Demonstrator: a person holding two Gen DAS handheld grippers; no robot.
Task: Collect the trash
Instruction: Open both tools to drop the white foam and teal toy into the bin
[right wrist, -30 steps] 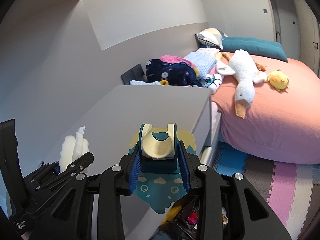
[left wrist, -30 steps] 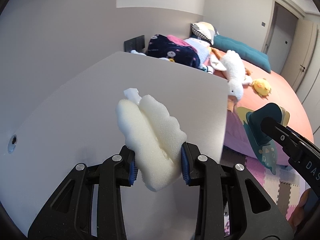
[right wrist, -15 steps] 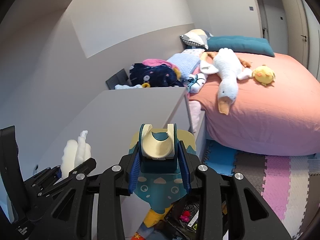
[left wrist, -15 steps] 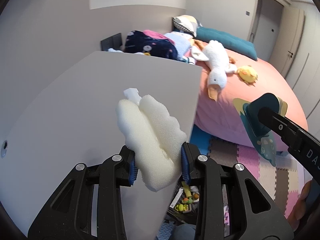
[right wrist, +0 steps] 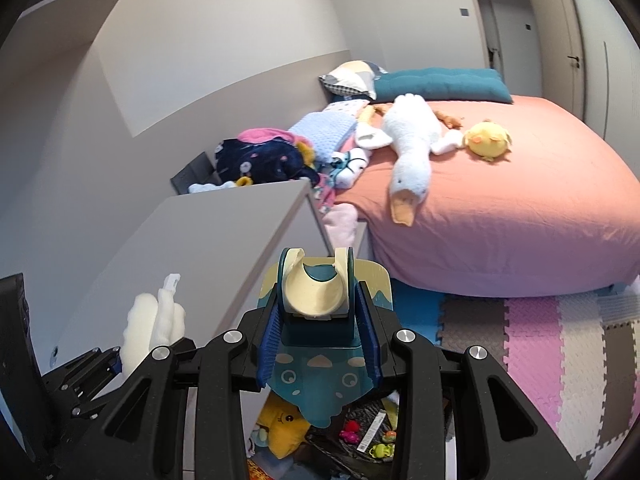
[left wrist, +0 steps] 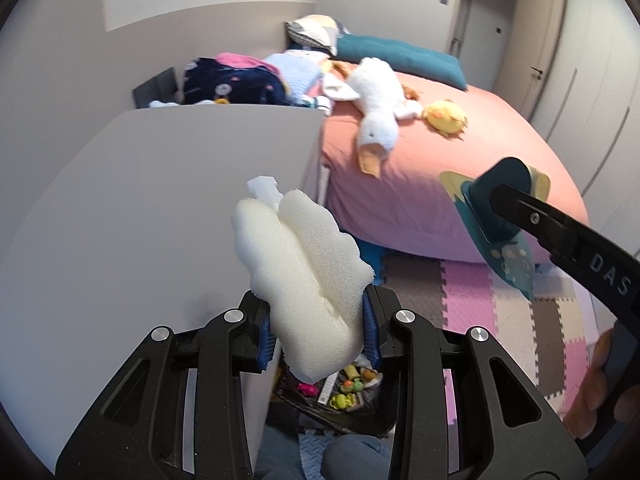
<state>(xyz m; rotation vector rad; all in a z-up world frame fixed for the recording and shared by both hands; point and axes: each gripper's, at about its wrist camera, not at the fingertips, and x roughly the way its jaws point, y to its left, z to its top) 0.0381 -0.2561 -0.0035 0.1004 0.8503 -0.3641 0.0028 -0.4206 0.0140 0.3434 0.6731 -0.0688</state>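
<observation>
Beside the grey table (left wrist: 168,184), the left claw (left wrist: 318,330) is closed on a white foam piece (left wrist: 304,272), its blue pads pressing the lower sides of the foam; a small white plastic tab (left wrist: 262,186) projects from the foam's top. The foam is held in the air at the table's right edge. The right claw (right wrist: 318,338) is closed on a teal and cream toy holder (right wrist: 316,320), whose cream cup sits between the pads and whose painted face hangs below them. In the left wrist view, this holder (left wrist: 496,216) appears at right, near the bed (left wrist: 440,168). Below both claws, a dark bag (right wrist: 360,428) of small colourful items lies on the floor, with a yellow plush (right wrist: 282,424) just beside it. A white goose plush (right wrist: 412,148) and a yellow chick plush (right wrist: 488,140) lie on the bed. Foam floor mats (right wrist: 540,336) cover the floor at right.
</observation>
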